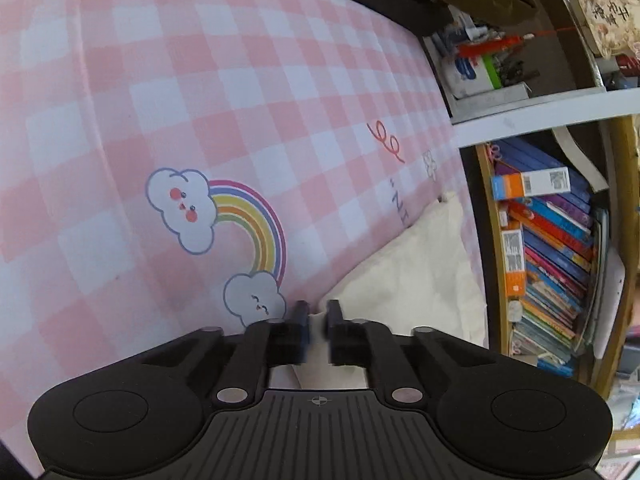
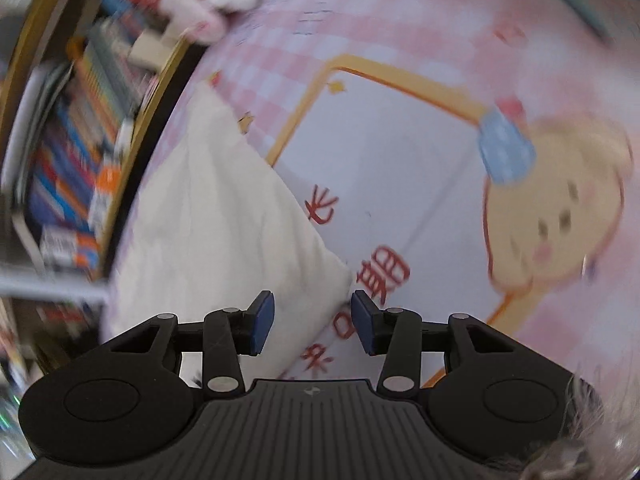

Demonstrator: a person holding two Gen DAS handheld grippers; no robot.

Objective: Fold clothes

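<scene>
While the cream garment (image 1: 412, 280) is lying flat on the pink checked bedspread (image 1: 200, 92), close to the bed edge that faces the bookshelf (image 1: 548, 248), its near edge is being pinched by the left gripper (image 1: 318, 312); the jaws are drawn almost together, with a thin fold of cream cloth showing between them. This grip is judged to be taken low at the hem so that the edge can be lifted and carried over for a fold. To the right, the right gripper (image 2: 312, 318) is being held just above the garment's (image 2: 208, 216) other near corner, jaws apart and nothing pressed between the pads (image 2: 262, 324). It is judged to be lined up over that corner so that both ends of the same edge can be raised evenly.
</scene>
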